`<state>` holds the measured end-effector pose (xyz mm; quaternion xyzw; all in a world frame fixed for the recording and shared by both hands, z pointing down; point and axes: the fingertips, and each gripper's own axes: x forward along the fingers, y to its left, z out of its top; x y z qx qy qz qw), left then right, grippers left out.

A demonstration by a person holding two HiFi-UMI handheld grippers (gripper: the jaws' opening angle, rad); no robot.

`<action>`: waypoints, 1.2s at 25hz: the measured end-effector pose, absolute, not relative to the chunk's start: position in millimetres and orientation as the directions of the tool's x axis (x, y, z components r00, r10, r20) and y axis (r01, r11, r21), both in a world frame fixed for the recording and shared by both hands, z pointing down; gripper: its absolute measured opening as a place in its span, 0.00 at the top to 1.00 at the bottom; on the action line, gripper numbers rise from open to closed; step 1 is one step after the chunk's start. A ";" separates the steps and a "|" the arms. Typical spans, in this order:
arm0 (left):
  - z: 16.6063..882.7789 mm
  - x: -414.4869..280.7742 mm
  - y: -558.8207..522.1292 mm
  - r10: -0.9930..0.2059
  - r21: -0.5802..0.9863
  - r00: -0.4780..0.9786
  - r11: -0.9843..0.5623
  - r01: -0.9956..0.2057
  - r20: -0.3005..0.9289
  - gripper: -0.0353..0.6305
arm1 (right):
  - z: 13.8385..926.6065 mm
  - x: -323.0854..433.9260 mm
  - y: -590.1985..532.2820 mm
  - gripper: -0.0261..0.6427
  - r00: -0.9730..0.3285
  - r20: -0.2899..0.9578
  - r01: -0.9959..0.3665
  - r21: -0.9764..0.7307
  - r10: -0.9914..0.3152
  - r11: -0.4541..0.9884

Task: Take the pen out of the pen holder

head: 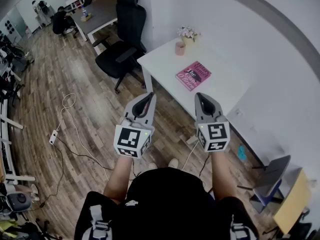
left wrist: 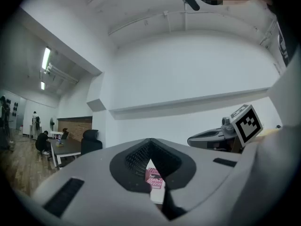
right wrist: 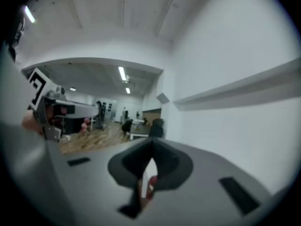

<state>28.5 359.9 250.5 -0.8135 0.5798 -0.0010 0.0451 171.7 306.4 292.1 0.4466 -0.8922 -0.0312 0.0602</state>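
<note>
A pink cup-shaped pen holder (head: 180, 48) stands near the far corner of the white table (head: 225, 91); I cannot make out a pen in it. My left gripper (head: 145, 99) and right gripper (head: 202, 97) are held level side by side over the floor, short of the table's near edge and well apart from the holder. Both point toward the table. Each has its jaws together with nothing between them. In the left gripper view the tips (left wrist: 150, 141) meet, and the pink book (left wrist: 154, 178) shows through the gap behind them. The right gripper (right wrist: 151, 144) also looks shut.
A pink book (head: 193, 75) lies mid-table and a small flower pot (head: 188, 33) stands beside the holder. A black office chair (head: 122, 39) is left of the table. A cable and power strip (head: 53, 136) lie on the wood floor. A blue chair (head: 272, 179) stands at the right.
</note>
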 end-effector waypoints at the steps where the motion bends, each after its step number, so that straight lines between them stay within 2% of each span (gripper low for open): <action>1: 251.4 32.4 357.7 -0.944 -0.078 0.328 -0.324 -0.943 -0.048 0.92 | 292.7 174.8 304.4 0.91 -0.597 0.080 -0.792 0.103 -0.798 0.602; 14: 274.7 64.3 323.1 -0.954 -0.108 0.298 -0.295 -0.950 -0.017 0.92 | 309.4 205.4 267.9 0.91 -0.636 0.079 -0.766 0.059 -0.768 0.640; 30: 295.1 62.5 259.8 -0.954 -0.101 0.299 -0.299 -0.949 0.017 0.92 | 331.3 195.2 213.6 0.91 -0.643 0.135 -0.753 0.066 -0.754 0.654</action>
